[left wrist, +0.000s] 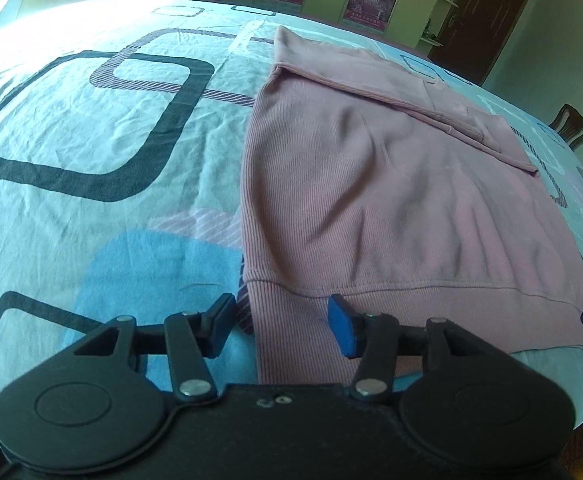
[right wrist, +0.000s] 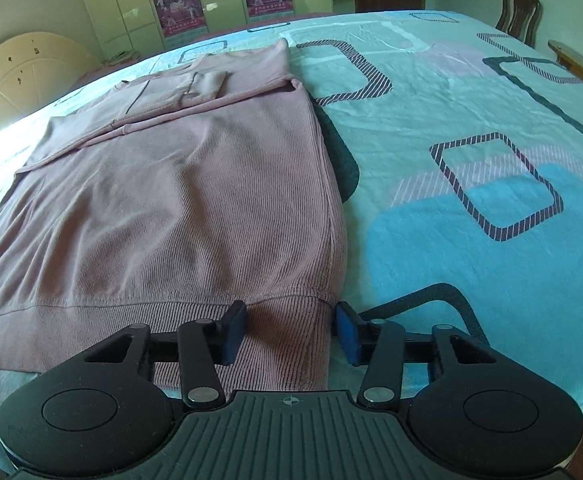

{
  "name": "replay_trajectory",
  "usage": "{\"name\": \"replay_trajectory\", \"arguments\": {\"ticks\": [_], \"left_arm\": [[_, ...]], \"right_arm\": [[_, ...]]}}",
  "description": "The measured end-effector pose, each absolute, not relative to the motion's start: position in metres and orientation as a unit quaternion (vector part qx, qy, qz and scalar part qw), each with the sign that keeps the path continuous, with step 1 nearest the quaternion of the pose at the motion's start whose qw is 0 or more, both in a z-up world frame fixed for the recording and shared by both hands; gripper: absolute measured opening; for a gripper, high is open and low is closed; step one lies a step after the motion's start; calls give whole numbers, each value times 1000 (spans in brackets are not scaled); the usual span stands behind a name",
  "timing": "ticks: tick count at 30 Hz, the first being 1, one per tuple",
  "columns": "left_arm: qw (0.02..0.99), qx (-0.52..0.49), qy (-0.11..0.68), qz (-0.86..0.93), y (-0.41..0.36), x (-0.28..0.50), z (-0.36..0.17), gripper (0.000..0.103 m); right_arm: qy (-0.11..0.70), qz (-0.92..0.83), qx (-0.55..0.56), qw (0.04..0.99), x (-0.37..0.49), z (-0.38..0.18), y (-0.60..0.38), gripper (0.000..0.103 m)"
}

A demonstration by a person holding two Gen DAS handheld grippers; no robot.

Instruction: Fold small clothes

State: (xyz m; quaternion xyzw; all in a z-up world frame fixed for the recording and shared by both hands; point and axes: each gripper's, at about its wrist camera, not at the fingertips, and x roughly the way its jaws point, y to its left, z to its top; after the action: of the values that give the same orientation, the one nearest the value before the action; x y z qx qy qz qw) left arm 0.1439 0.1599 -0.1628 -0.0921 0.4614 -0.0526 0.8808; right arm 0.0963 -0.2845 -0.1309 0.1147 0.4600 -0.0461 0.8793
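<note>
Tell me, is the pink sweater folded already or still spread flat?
Partly folded. The pink sweater has its sleeves laid across the upper body, but the ribbed hem lies flat on the sheet, between the open jaws of both grippers.

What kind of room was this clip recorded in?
Probably a bedroom: a pink sweater lies on a patterned bedsheet, with wardrobe doors carrying posters and a wooden chair behind.

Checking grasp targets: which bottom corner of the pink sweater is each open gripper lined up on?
Left gripper straddles the pink ribbed sweater hem's left corner; right gripper straddles its right corner. Both sit open, not yet clamped.
</note>
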Motion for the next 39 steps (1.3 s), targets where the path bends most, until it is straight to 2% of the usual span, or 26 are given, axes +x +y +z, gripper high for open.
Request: {"name": "replay_trajectory", "arguments": {"ticks": [3,6,8,10,20,22,23,32,39], "left_arm": [[876,-115,465,-63,159,142,-164,47],[875,-119,464,-74,157,142,-166,38],[874,-126,463,-79,161,143,-167,19],[869,-143,466,-87,165,146,-167,11],[875,-136,453,-105,163,150,-158,8],[880,-125,443,-114,160,152,-151,8],[882,-122,440,-117,160,153,-148,8],[900,-139,392,-134,155,185,-111,8],[920,-153,336,-131,149,243,-76,8]], "right_arm": [[464,-46,118,877,96,-131,-285,36],[464,-44,124,876,95,-132,-285,28],[465,-40,127,875,95,-131,-285,23],[466,-39,126,875,95,-130,-284,18],[484,-38,132,864,98,-129,-285,18],[488,-26,134,862,101,-126,-286,11],[488,-21,133,862,102,-124,-285,11],[442,23,177,879,127,-86,-289,10],[385,42,224,894,189,-48,-307,10]]}}
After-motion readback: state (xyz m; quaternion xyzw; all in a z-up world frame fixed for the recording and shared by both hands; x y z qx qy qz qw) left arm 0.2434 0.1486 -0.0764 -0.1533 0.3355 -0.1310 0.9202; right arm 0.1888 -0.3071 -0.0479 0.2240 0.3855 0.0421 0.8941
